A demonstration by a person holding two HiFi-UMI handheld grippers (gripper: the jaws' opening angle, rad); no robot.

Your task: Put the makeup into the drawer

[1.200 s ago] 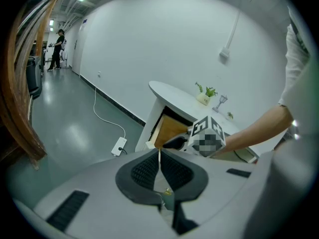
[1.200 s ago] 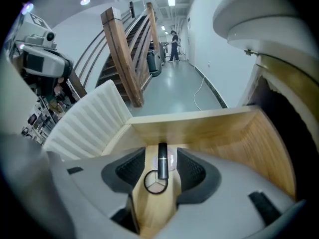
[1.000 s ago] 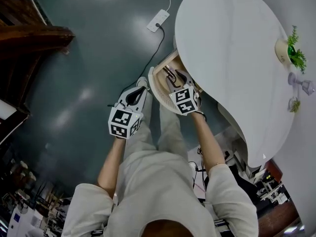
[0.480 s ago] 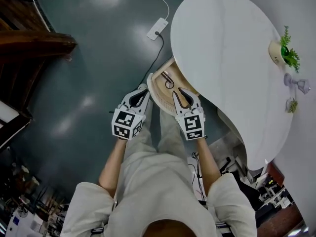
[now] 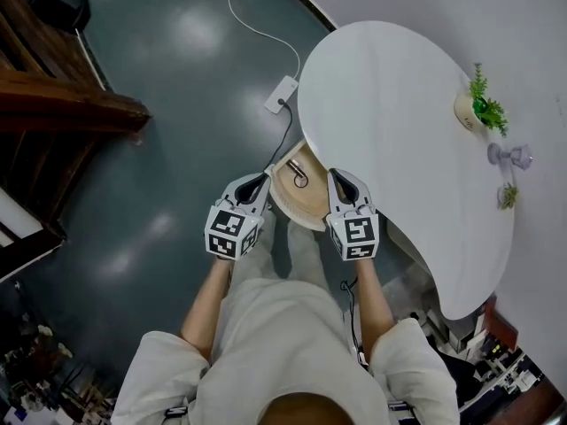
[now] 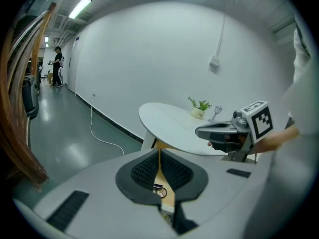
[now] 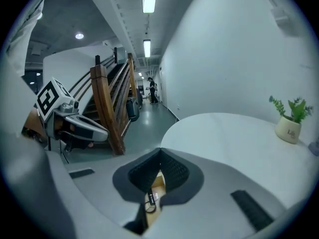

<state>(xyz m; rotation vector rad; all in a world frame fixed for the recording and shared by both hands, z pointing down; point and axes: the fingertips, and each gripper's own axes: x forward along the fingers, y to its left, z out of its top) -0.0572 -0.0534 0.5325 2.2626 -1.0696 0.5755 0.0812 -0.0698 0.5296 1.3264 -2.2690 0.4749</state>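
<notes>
Two grippers are held by one person (image 5: 283, 343) above one open drawer (image 5: 308, 200). Seen from the head view, the left gripper (image 5: 263, 177) sits at the drawer's left edge and the right gripper (image 5: 336, 175) at its right edge, both pointing away from the person and angled down. The left gripper's jaws are closed together, pads meeting, with nothing between them. The right gripper's jaws have just been closing and are now clenched on nothing.

One piece of makeup (image 5: 297, 173) lies flat on the wooden drawer floor, apart from both grippers. It is a slim dark stick with a small ring at one end. In the head view its long axis slants from upper left to lower right, and the ring end points toward the drawer's curved front, nearer the person. Both gripper views show it through the narrow slit below the closed pads.

The drawer is pulled out from under one white, bean-shaped table (image 5: 399, 104). One potted plant (image 5: 478, 106) stands near the table's far edge. One white power strip (image 5: 282, 94) lies on the dark floor (image 5: 177, 149) beside the table, with one white cable (image 5: 244, 20) running from it. One wooden staircase (image 5: 62, 113) rises at the left.
</notes>
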